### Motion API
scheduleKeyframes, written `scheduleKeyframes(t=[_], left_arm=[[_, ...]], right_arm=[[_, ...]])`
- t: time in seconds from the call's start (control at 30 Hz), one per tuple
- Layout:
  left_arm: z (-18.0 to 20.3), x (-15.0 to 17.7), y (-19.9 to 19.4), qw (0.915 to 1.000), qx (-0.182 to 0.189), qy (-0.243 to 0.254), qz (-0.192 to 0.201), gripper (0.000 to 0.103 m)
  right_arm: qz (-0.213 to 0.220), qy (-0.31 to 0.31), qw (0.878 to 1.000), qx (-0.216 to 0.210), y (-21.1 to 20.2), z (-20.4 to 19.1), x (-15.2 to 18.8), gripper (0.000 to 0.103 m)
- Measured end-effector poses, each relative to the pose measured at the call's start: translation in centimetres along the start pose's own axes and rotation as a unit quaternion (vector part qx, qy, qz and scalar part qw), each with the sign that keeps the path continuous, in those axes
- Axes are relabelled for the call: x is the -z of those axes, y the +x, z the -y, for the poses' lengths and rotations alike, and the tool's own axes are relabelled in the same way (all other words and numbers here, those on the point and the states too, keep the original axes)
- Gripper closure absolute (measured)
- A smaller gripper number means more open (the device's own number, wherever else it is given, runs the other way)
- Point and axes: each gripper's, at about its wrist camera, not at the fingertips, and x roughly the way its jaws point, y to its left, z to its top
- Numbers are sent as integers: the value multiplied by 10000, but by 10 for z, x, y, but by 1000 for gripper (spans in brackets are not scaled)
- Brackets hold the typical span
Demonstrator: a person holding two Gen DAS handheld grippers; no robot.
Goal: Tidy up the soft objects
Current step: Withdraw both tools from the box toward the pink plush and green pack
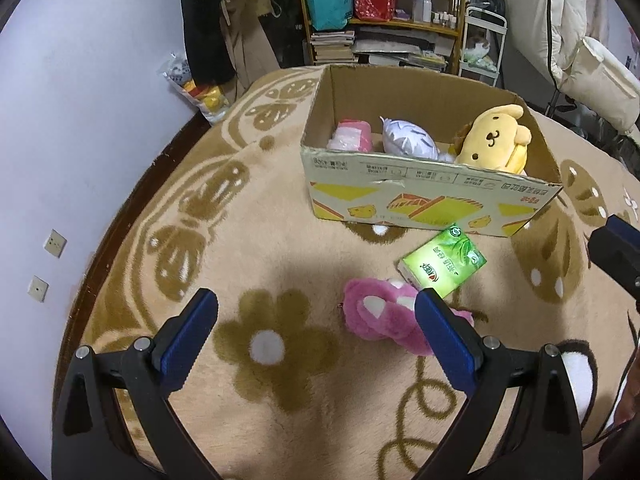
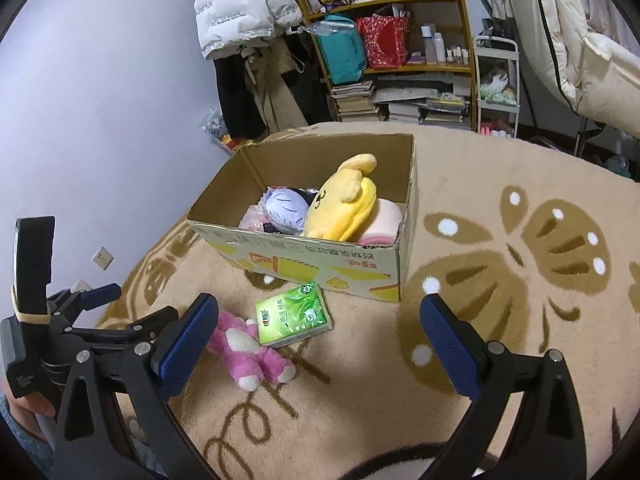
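An open cardboard box (image 1: 424, 184) (image 2: 320, 264) stands on the beige blanket. It holds a yellow dog plush (image 1: 492, 140) (image 2: 344, 204), a lilac plush (image 1: 408, 138) (image 2: 286, 206) and pink soft items (image 1: 352, 136). A pink plush toy (image 1: 384, 316) (image 2: 248, 352) lies on the blanket in front of the box, beside a green tissue pack (image 1: 444, 260) (image 2: 294, 314). My left gripper (image 1: 316, 324) is open and empty, with the pink plush by its right finger. My right gripper (image 2: 320, 328) is open and empty, above the blanket right of the plush.
The blanket (image 1: 260, 240) with brown flower patterns covers the bed. A lilac wall (image 1: 80, 100) is at the left. A cluttered shelf (image 1: 384, 20) and hanging coats (image 2: 248, 12) stand behind the bed. The left gripper's body (image 2: 52, 332) shows at the right wrist view's left edge.
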Motion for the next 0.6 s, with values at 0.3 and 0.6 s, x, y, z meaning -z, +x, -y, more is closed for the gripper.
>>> scheduleKeyframes(t=[0.3, 0.6], left_arm=[[7, -1, 21, 9997, 84, -57, -239, 5], [16, -3, 44, 9985, 277, -65, -469, 5]], right_arm=[[-202, 121, 9996, -167, 27, 3, -3, 0], [-402, 162, 9987, -285, 45, 8, -3, 0]])
